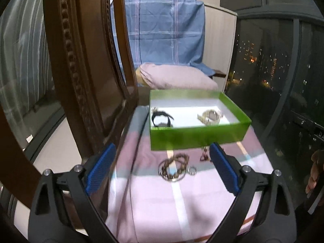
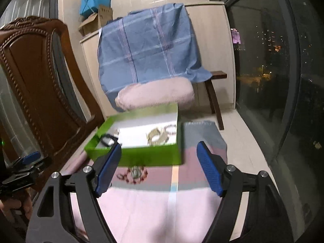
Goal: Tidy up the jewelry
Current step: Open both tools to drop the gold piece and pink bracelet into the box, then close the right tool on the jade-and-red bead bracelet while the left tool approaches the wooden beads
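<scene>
A green box (image 1: 194, 134) with a white inside stands on a pink striped cloth (image 1: 174, 198). It holds a black watch (image 1: 162, 119) at the left and a silver watch (image 1: 210, 116) at the right. In front of the box lie a brown bead bracelet (image 1: 175, 166), a small ring (image 1: 192, 170) and a dark red piece (image 1: 204, 155). My left gripper (image 1: 162, 168) is open and empty above the bracelet. My right gripper (image 2: 160, 166) is open and empty near the box (image 2: 139, 156), above a red bead bracelet (image 2: 135, 174).
A carved wooden chair (image 1: 81, 60) stands close at the left. A pink pillow (image 1: 176, 77) and a blue cloth (image 1: 162, 28) over a cabinet lie behind the box. Dark glass windows (image 1: 273, 70) run along the right. The left gripper (image 2: 24, 166) shows at the right wrist view's left edge.
</scene>
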`<state>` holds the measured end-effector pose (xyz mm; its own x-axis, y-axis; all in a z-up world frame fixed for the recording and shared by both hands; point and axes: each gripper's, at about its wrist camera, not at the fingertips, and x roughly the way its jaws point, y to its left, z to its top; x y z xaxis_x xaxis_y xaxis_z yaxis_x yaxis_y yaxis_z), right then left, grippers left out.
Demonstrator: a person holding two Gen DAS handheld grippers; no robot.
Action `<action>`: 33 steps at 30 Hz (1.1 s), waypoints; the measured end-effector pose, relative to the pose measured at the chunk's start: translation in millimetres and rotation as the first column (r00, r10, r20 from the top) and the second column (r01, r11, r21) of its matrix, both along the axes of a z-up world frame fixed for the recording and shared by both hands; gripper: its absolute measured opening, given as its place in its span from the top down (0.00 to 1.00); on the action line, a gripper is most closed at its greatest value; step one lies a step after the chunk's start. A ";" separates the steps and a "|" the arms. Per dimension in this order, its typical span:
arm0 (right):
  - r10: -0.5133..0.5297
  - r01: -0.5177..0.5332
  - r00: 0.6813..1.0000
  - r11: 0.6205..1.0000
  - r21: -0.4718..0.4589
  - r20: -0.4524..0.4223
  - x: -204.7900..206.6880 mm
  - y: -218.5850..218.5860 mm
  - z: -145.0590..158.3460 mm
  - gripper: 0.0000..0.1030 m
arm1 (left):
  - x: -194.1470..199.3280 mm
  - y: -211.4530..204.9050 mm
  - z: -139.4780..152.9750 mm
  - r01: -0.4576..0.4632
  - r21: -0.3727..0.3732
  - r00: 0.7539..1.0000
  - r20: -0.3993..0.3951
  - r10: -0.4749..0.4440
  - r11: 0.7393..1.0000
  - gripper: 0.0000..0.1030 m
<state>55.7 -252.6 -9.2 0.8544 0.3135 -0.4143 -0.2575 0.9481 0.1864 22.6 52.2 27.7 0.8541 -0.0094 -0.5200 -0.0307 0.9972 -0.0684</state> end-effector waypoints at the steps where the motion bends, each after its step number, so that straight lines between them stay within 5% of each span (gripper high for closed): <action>1: 0.004 -0.004 1.000 1.000 -0.005 -0.004 -1.0 2.2 -1.4 0.27 | -1.0 -1.3 -1.3 0.002 0.001 1.000 0.000 -0.002 1.000 0.10; 15: -0.006 0.005 1.000 0.999 -0.040 -0.022 7.3 6.0 -9.4 0.27 | 8.3 -6.6 -5.5 0.006 0.004 1.000 -0.011 -0.006 1.000 0.10; 22: 0.083 -0.121 0.976 0.975 -0.187 -0.200 35.0 52.1 -49.7 0.27 | 13.1 -4.5 -2.9 -0.005 -0.013 1.000 -0.008 0.005 1.000 0.10; 27: 0.123 -0.196 0.958 0.941 -0.277 -0.260 64.7 98.9 -74.5 0.40 | 14.1 4.0 0.1 -0.020 -0.037 1.000 -0.003 0.020 0.999 0.10; 33: 0.111 -0.206 0.934 0.943 -0.260 -0.338 98.7 116.2 -87.7 0.57 | 16.0 6.0 -0.7 -0.014 -0.041 1.000 -0.009 0.014 0.999 0.10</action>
